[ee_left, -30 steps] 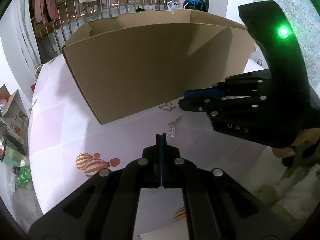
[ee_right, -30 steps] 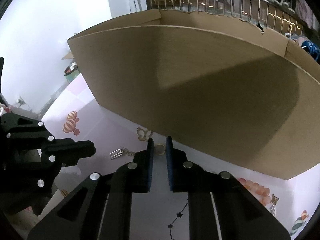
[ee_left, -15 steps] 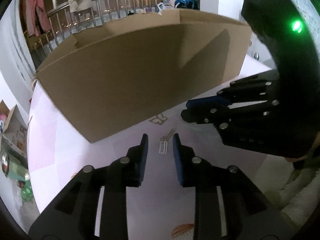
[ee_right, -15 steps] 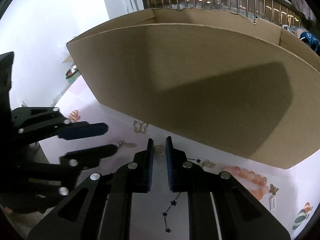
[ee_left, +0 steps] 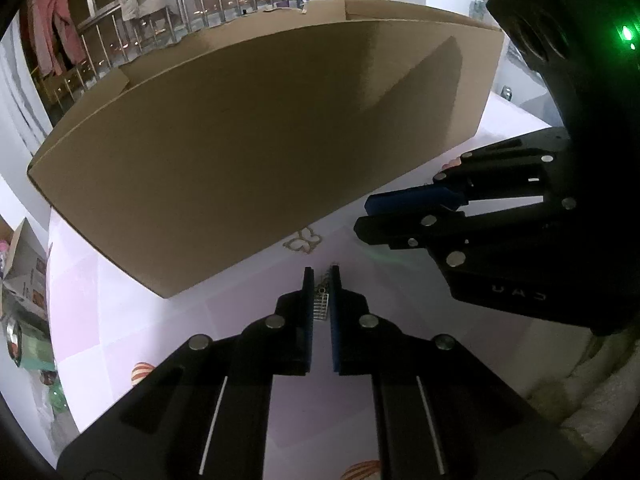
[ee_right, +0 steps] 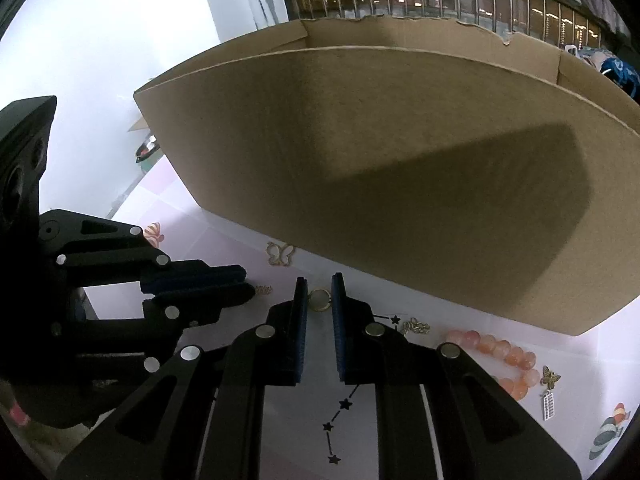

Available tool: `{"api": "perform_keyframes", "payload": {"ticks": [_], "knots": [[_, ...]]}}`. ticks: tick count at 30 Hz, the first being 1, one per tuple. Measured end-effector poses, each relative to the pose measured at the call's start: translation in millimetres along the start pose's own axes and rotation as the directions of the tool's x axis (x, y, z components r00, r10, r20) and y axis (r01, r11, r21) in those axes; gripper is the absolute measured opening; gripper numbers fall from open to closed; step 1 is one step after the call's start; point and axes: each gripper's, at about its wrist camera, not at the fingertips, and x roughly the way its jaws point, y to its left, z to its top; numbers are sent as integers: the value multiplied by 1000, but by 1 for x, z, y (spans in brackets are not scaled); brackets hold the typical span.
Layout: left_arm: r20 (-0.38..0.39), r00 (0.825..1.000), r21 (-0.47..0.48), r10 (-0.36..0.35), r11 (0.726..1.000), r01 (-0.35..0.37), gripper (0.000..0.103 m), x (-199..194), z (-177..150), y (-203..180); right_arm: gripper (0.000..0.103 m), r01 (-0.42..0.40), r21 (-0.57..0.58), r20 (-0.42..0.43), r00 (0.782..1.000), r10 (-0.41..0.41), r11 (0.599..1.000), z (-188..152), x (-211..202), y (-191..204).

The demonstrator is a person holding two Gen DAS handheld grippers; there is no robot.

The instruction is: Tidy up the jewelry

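The left gripper [ee_left: 321,280] has its two fingers a little apart, with a small silver charm [ee_left: 321,307] lying on the table between them. They sit close on each side of it, but I cannot tell if they pinch it yet. The right gripper [ee_right: 319,286] is just the same: fingers a little apart, with a gold ring [ee_right: 319,300] between the tips. It is not squeezed shut on it, as far as I can see.

Both grippers are low over the table [ee_right: 224,240], side by side, right in front of a big brown box [ee_right: 400,168]. The box is open at the top. I cannot see inside it, so I cannot tell if any jewelry is in there already.

A lot is left to do, I think. Out on the table there is a gold butterfly [ee_right: 280,254], a small gold chain [ee_right: 416,326], a string of pink beads [ee_right: 496,354], a tiny butterfly charm [ee_right: 550,377] and a little silver tag [ee_right: 547,402].

The table has a pale pink cover with cartoon balloons, stars and a rocket on it. Behind the box is a metal railing [ee_left: 224,4] with clothes hanging near it. It looks dark out there.
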Motion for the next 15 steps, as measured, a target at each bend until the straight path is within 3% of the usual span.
{"api": "perform_keyframes", "payload": {"ticks": [4, 5, 15], "knots": [[6, 1000, 5, 6, 1000, -6, 4, -3, -4, 0, 12, 2, -7, 1, 1000, -2, 1000, 1, 1, 2], [15, 1000, 6, 8, 1000, -8, 0, -4, -3, 0, 12, 1, -8, 1, 1000, -1, 1000, 2, 2, 2], [45, 999, -10, 14, 1000, -13, 0, -16, -7, 1, 12, 6, -29, 20, 1000, -6, 1000, 3, -3, 5]]}}
